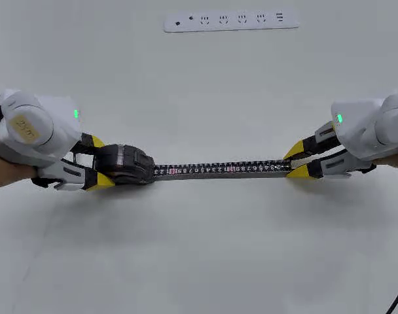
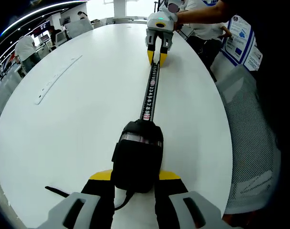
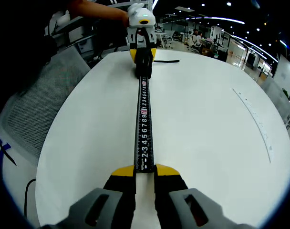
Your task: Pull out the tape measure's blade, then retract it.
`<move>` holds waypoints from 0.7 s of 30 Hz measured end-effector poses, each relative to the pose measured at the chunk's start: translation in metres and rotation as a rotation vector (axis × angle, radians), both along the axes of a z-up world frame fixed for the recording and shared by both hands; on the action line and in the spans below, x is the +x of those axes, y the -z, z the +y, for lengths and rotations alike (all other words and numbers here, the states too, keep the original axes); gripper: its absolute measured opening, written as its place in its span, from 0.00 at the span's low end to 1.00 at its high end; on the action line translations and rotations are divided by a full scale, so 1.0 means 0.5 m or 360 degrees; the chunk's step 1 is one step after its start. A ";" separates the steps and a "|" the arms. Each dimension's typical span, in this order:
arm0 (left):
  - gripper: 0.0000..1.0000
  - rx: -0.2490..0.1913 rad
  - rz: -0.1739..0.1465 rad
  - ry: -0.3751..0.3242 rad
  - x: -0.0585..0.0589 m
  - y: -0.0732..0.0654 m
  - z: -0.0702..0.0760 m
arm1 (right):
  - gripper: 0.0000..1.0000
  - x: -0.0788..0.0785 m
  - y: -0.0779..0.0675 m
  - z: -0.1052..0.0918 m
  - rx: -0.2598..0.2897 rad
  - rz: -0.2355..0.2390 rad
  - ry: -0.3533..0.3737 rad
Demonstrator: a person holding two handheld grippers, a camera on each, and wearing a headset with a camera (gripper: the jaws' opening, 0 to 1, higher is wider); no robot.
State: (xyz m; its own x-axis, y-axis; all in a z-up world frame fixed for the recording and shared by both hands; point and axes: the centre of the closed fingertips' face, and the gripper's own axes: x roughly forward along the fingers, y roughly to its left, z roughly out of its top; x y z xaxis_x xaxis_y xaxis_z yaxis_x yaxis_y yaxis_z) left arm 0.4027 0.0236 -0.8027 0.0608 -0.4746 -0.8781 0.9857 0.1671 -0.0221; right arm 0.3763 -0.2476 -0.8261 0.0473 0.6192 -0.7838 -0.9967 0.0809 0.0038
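The tape measure case [image 1: 126, 165] is held clamped in the left claw [image 1: 102, 162], low over the desk [image 1: 199, 255]. Its blade [image 1: 222, 169] is drawn out crosswise to the right claw [image 1: 296, 163], which is closed on the tip. Retraction is judged to run along this axis, toward the left claw.

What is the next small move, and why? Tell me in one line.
Probably ease the right gripper back toward the case, letting the blade wind in. The blade already lies drawn out straight between the grippers, its tip pinched by the right gripper, while the left gripper clamps the case. So the pull looks done and retracting is what is left.
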 end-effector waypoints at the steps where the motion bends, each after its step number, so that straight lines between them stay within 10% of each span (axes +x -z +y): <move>1: 0.29 -0.0005 0.0008 -0.0004 0.000 0.000 0.000 | 0.13 0.000 0.000 0.000 -0.0001 0.0006 0.0004; 21: 0.30 0.0005 0.0032 0.0002 -0.003 0.002 0.000 | 0.15 -0.001 0.001 0.000 -0.0078 -0.0014 -0.0031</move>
